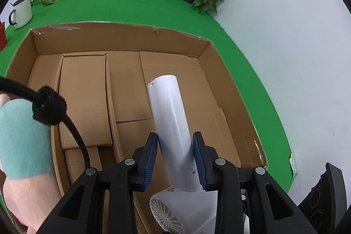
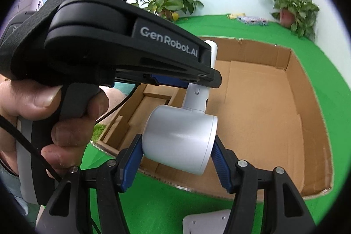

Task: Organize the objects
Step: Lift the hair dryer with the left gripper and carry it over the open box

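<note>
Now | white hair dryer (image 2: 179,142) | smooth matte (tubular handle) | over cardboard box (image 1: 122,41)

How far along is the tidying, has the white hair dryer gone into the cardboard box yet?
Not yet. Both grippers carry the white hair dryer above the cardboard box: the left gripper clamps its handle, the right gripper clamps its barrel. Done so far: the dryer is lifted and over the box's open right section, beside the cardboard inserts. Left: lowering it in and letting go.
</note>
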Demonstrator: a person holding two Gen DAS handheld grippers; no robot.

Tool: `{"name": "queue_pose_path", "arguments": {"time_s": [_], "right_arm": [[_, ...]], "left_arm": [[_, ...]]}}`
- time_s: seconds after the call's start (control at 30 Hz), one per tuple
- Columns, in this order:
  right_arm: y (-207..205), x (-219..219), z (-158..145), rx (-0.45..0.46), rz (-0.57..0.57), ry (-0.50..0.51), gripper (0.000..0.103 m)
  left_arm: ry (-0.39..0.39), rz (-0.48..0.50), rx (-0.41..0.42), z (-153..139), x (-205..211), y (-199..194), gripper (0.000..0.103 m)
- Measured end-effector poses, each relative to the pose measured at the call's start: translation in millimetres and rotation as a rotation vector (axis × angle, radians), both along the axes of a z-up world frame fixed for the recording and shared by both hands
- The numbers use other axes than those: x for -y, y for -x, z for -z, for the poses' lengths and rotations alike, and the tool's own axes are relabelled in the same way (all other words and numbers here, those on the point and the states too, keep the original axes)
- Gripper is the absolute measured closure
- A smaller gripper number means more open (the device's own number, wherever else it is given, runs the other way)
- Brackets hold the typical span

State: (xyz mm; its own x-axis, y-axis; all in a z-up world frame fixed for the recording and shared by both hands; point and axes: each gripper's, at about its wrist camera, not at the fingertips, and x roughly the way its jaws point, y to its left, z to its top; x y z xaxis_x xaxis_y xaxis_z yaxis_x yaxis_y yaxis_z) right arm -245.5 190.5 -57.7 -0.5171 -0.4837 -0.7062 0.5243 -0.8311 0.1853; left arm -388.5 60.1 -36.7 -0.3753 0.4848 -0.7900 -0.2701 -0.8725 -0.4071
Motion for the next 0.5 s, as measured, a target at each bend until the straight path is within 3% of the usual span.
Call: {"name": "queue_pose_path", "arguments": {"time_s": [0.37, 0.5], "right_arm": [[16, 0, 31, 0.149, 0.004, -0.018, 0.043], [18, -2, 39, 0.195, 0.013, -0.019, 0.043]], "left_arm": [[0.064, 0.035, 0.101, 51, -21, 23, 0.073], [0.060, 0.040, 0.109, 53, -25, 24, 0.074]]}}
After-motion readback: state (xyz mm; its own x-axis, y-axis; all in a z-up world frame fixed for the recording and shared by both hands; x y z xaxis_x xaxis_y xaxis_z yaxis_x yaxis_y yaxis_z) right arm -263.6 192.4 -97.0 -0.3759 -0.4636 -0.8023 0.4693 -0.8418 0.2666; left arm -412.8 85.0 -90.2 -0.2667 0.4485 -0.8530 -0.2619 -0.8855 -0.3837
